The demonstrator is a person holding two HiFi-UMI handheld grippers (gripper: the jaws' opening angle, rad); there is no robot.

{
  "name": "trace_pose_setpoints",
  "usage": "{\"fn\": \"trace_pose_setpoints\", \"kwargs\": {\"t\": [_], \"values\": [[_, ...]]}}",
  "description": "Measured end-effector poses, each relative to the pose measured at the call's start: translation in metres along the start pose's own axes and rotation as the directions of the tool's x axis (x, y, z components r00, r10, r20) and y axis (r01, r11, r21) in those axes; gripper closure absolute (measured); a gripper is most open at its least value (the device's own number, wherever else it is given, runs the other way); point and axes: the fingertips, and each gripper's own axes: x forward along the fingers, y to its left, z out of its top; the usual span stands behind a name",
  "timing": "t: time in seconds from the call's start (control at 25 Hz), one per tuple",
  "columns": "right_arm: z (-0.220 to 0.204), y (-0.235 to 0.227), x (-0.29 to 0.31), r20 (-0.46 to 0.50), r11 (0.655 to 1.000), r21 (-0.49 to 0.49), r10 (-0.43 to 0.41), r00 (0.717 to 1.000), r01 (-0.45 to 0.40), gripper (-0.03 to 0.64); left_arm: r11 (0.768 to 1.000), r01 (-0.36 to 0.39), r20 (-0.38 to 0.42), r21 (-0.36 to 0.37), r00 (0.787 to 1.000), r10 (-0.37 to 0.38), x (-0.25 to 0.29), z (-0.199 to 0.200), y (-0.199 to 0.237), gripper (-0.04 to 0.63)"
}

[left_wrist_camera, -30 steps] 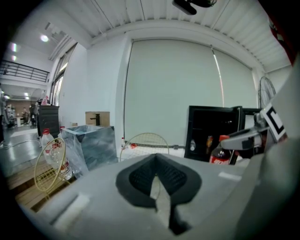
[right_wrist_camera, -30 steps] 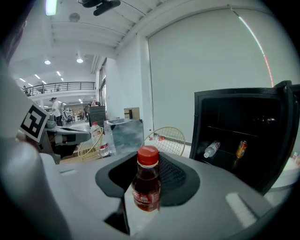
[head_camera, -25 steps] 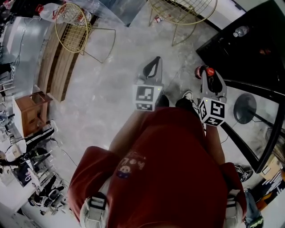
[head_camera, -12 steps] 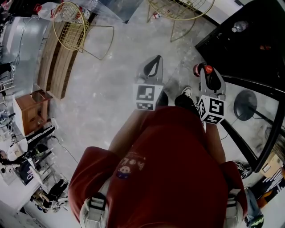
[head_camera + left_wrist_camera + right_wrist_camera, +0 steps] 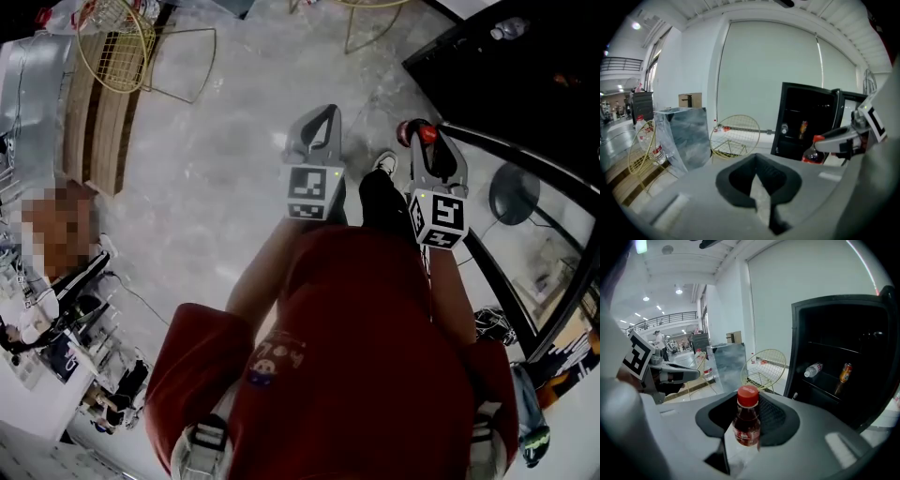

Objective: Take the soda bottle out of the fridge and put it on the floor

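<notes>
One small clear plastic soda bottle [image 5: 747, 426] of dark cola with a red cap stands upright, clamped by its body between the jaws of the right gripper [image 5: 424, 141], out of the black open-fronted fridge [image 5: 834, 333] and above the pale grey concrete floor [image 5: 216, 187]. The left gripper [image 5: 757, 164] hangs beside it with its jaws closed together on nothing. The step in hand looks like the set-down: it would go best if the bottle is kept vertical, its base is lowered flat onto bare floor away from the person's white shoe [image 5: 385, 162] and the fridge, and the jaws part only once it stands.
</notes>
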Motion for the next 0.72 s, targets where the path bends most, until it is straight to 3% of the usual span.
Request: {"fn": "trace_pose_setpoints", "kwargs": {"t": [0.48,0.72], "values": [[-0.085,-0.015,0.067,-0.096,0.999,0.008,-0.035,0.995,0.036,0.483,0.999,0.013,-0.076,-0.038,0.997,-0.016,0.057,-0.084,0.019,0.595],[-0.153,-0.032,0.112,-0.144,0.997,0.037,-0.059,0.988,0.065,0.483,0.998,0.028,-0.121,-0.064,0.992,-0.036,0.106,-0.156,0.023,0.595]]}}
